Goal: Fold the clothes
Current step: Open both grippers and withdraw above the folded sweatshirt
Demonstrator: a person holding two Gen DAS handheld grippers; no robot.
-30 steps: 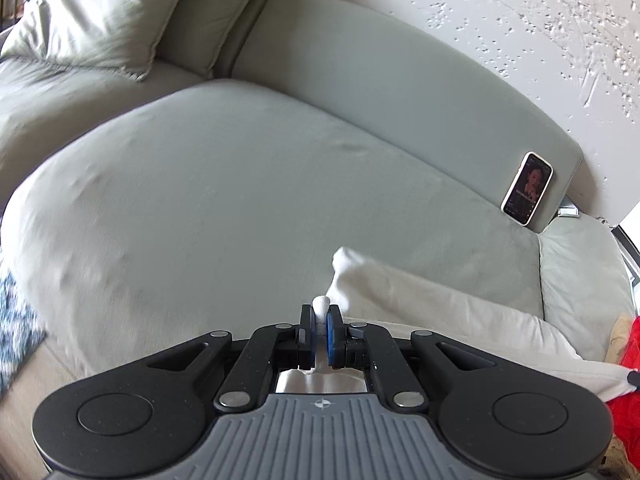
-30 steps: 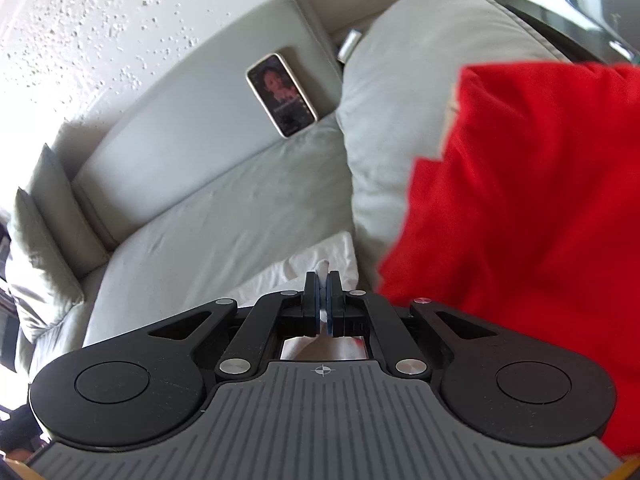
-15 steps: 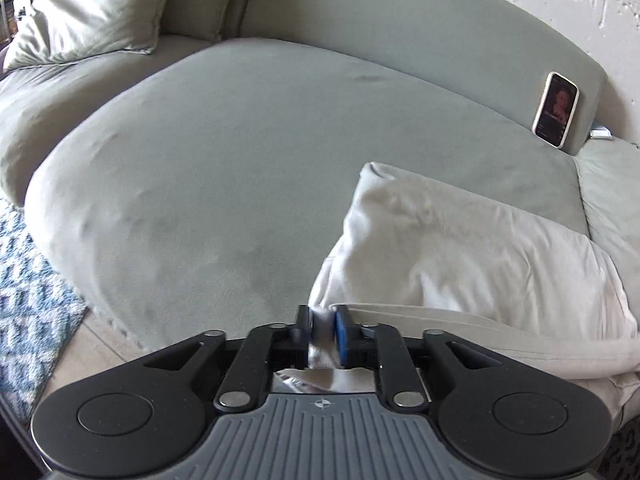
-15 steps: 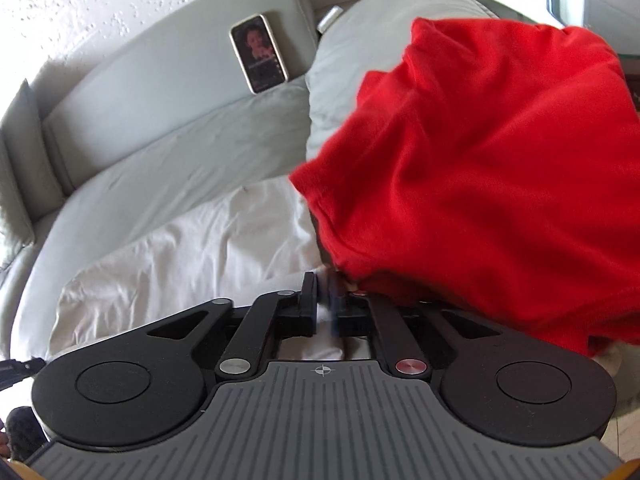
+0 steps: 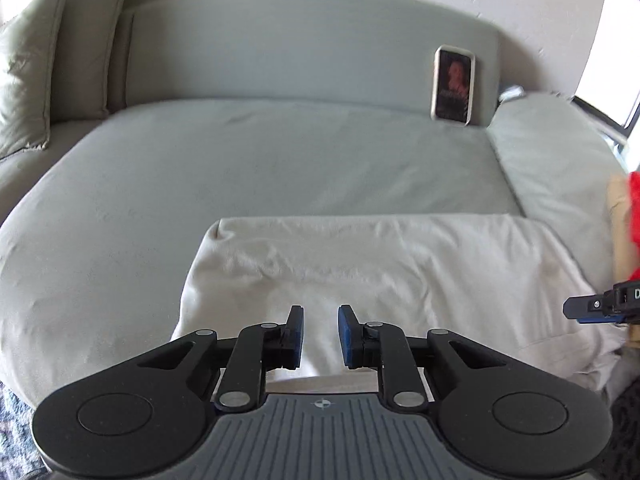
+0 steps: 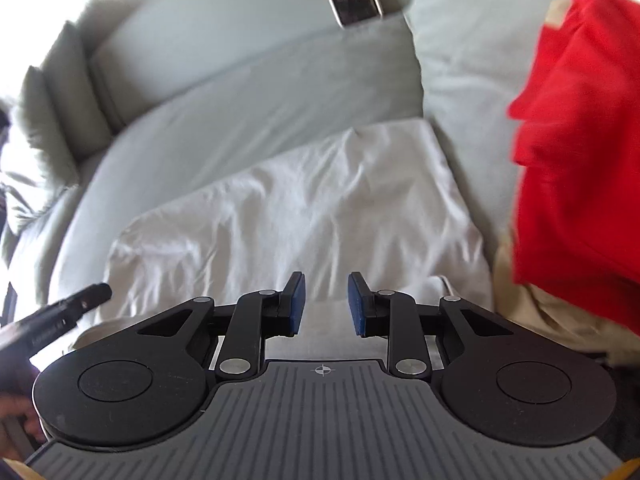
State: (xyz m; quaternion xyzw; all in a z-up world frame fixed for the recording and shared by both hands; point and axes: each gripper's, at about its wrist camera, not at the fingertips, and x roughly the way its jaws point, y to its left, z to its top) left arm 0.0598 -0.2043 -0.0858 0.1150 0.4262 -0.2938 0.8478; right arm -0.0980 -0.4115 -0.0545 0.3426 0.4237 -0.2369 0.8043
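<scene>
**A:** Left wrist view: the left gripper (image 5: 320, 334) has its fingers parted with nothing pinched, its jaws just closing a little over the folded off-white cotton garment (image 5: 380, 276), which lies flat on the grey-green sofa seat (image 5: 240, 168).

**B:** The right gripper (image 6: 325, 304) is parted and empty too.

**A:** Risk?

**B:** The loose red fabric (image 6: 580, 140) hanging at the garment's right edge could get pinched with it, and a low-dragging finger could rumple the fold.
</scene>
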